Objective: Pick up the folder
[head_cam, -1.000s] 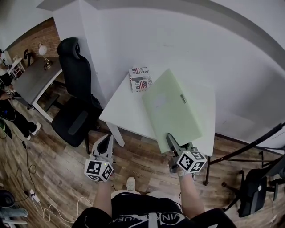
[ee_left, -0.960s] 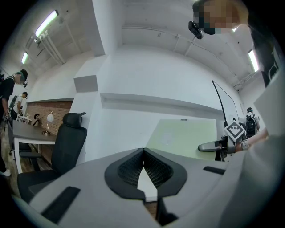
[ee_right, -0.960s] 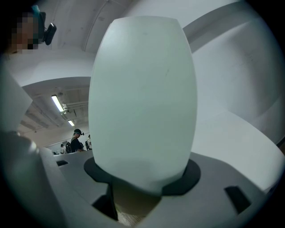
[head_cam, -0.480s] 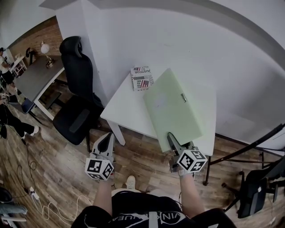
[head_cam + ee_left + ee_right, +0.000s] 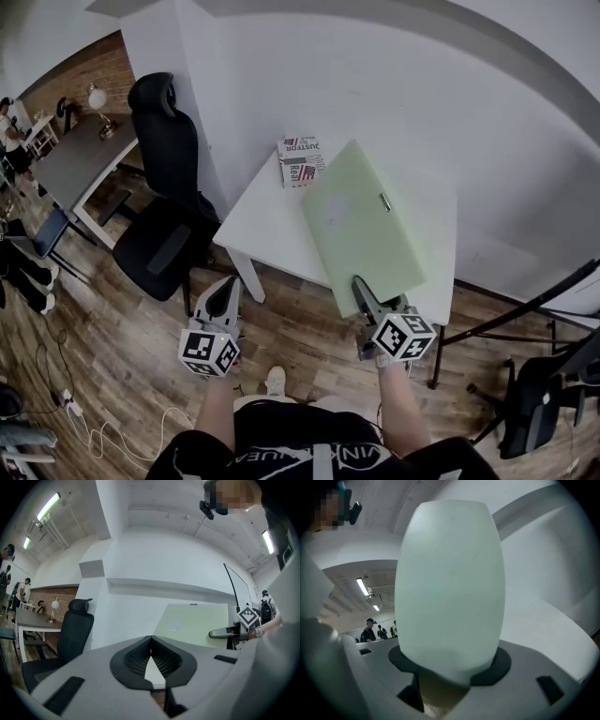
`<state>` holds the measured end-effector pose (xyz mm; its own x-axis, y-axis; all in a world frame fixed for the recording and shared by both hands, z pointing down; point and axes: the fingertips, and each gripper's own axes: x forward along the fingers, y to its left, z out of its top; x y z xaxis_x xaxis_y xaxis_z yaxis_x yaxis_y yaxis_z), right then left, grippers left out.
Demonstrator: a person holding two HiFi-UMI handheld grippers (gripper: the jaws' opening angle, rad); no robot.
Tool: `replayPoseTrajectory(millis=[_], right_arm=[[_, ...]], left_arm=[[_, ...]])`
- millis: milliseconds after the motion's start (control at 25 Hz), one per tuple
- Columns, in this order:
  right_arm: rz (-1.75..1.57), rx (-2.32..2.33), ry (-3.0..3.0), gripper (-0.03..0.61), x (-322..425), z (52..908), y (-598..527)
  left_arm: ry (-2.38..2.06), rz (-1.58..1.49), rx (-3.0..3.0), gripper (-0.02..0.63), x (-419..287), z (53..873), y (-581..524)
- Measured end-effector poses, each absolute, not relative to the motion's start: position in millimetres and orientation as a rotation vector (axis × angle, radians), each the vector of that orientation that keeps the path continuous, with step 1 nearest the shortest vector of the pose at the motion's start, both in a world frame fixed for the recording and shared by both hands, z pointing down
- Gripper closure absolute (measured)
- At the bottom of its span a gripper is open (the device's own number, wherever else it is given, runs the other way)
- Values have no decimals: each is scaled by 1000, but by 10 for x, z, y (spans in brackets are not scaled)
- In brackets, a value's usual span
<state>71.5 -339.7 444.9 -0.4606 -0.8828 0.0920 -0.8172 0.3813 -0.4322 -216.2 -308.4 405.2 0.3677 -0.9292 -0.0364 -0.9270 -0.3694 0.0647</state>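
Note:
A pale green folder [image 5: 366,230] with a small metal clasp hangs tilted over the white table [image 5: 262,234]. My right gripper [image 5: 361,286] is shut on the folder's near edge. In the right gripper view the folder [image 5: 450,583] fills the space between the jaws of the right gripper [image 5: 443,679]. My left gripper [image 5: 223,292] is shut with nothing in it, off the table's front left corner over the wooden floor. In the left gripper view the left gripper [image 5: 150,639] has its pads meeting at the tip. Beyond it are the folder [image 5: 194,623] and the right gripper [image 5: 225,632].
A small printed box [image 5: 300,162] stands at the table's far left corner by the wall. A black office chair [image 5: 164,216] is left of the table, with a grey desk [image 5: 80,159] and lamp [image 5: 94,101] beyond. A black stand and chair [image 5: 534,412] are at the right.
Both grippers and the folder have kept still. At the far left edge a person on the floor has moved out of view.

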Motion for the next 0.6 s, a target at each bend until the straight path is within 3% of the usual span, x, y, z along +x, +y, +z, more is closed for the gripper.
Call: replayPoseTrajectory(millis=[600], right_arm=[[-630, -1562, 2452, 290, 763, 4403, -3311]], left_arm=[[-1746, -106, 2566, 600, -2197, 4034, -2982]])
